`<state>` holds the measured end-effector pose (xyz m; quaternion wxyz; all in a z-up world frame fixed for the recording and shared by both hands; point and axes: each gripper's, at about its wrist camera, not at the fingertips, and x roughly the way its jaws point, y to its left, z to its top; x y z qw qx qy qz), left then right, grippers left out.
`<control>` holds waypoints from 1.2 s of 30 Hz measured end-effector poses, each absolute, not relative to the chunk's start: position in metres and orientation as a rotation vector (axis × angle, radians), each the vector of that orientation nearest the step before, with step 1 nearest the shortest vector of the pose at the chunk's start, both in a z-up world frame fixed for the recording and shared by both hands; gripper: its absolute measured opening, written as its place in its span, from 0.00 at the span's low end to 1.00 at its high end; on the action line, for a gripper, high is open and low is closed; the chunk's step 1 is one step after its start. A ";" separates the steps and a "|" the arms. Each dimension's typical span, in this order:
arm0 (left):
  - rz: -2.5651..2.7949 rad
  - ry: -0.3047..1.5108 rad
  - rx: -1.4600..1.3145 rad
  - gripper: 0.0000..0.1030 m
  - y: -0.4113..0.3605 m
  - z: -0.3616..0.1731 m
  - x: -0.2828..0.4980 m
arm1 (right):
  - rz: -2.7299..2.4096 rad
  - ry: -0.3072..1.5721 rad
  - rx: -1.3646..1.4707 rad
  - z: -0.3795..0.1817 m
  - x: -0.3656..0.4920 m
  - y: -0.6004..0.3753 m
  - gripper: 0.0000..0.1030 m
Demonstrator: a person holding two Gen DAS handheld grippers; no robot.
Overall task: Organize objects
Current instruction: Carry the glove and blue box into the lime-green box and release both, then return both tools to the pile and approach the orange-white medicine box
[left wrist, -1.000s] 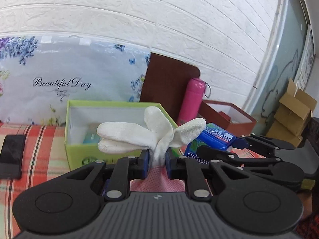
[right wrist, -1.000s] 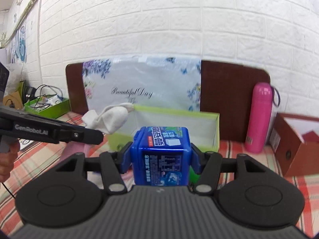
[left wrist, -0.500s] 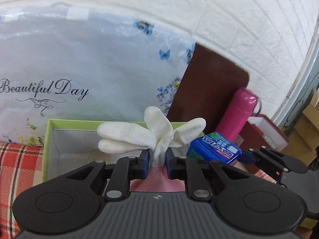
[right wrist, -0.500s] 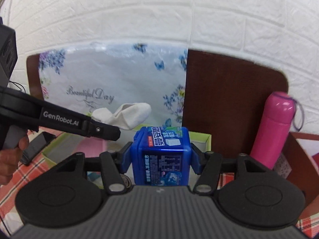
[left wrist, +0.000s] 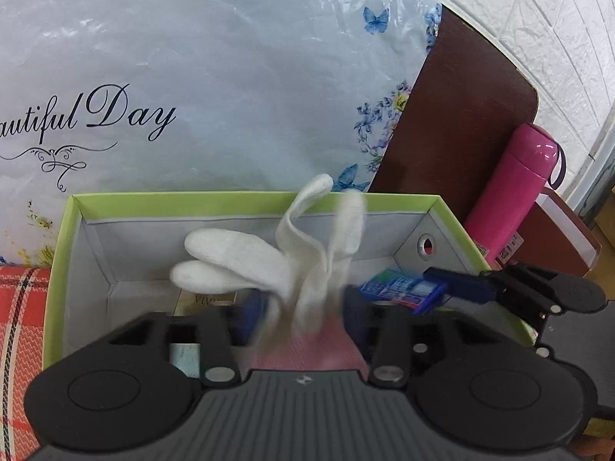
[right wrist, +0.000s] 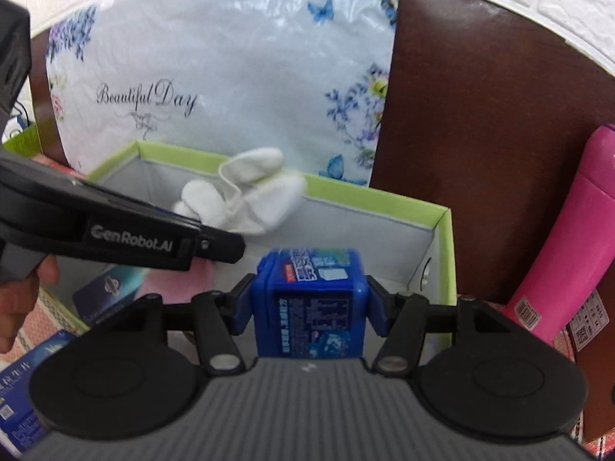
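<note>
A white glove (left wrist: 269, 265) hangs over the open green box (left wrist: 61, 238), blurred, between the spread jaws of my left gripper (left wrist: 303, 307), which is open. The glove also shows in the right wrist view (right wrist: 246, 199), just past the left gripper's finger (right wrist: 153, 234). My right gripper (right wrist: 307, 299) is shut on a blue container (right wrist: 307, 307) and holds it above the box's (right wrist: 442, 253) near right part. The container also shows in the left wrist view (left wrist: 399, 292).
A pink bottle (left wrist: 511, 196) and a brown box (left wrist: 557, 234) stand right of the green box. A flowered bag (left wrist: 192, 77) and a brown board (left wrist: 461, 107) lean on the wall behind. Packets (right wrist: 111, 288) lie inside the green box. A blue packet (right wrist: 23, 380) lies on the checked cloth.
Both grippers moved forward over the green box. My left gripper opened and the glove is slipping out of it. The right gripper still holds the blue container.
</note>
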<state>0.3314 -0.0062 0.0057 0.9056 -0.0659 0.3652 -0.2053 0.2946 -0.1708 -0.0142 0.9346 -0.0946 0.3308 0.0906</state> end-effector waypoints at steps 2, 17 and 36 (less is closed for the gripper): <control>-0.393 0.710 -0.126 0.73 -0.003 0.011 0.325 | 0.174 0.639 -0.220 -0.007 0.287 -0.171 0.82; -0.355 0.517 -0.192 0.85 0.023 0.082 0.194 | 0.103 0.364 -0.075 0.087 0.152 -0.208 1.00; -0.289 0.632 -0.246 0.96 0.016 0.011 0.051 | 0.060 0.480 0.028 0.014 -0.002 -0.202 1.00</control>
